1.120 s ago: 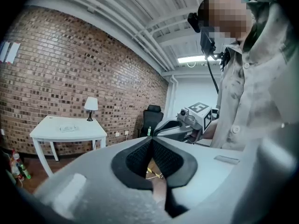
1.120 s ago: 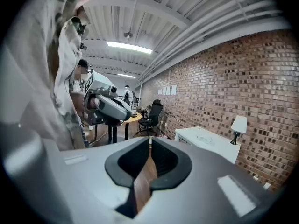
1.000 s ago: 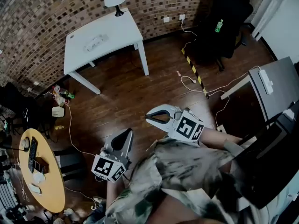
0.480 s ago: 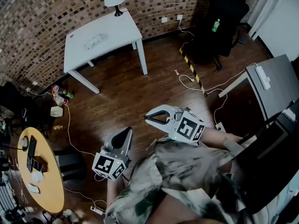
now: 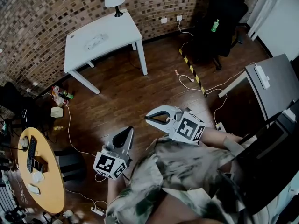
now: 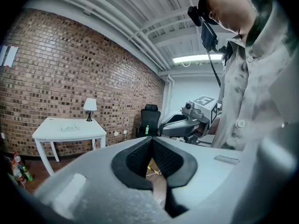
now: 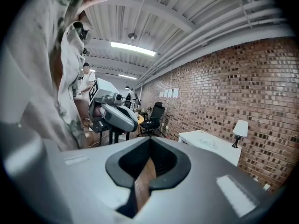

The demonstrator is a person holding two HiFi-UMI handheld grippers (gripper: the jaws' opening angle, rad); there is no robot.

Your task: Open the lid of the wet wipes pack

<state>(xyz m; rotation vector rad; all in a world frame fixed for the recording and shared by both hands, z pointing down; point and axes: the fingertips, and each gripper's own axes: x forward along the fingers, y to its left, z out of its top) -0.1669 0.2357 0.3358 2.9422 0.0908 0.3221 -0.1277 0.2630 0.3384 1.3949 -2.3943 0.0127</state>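
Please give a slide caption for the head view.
Person holds left gripper and right gripper, tongs shut, empty, far from the wet wipes pack on the white table.

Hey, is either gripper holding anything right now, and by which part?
Nothing is held. The left gripper and the right gripper both have their jaws closed on empty air, above the wooden floor.

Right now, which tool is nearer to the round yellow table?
Left. The left tool is right of the yellow table; the right tool is farther right.
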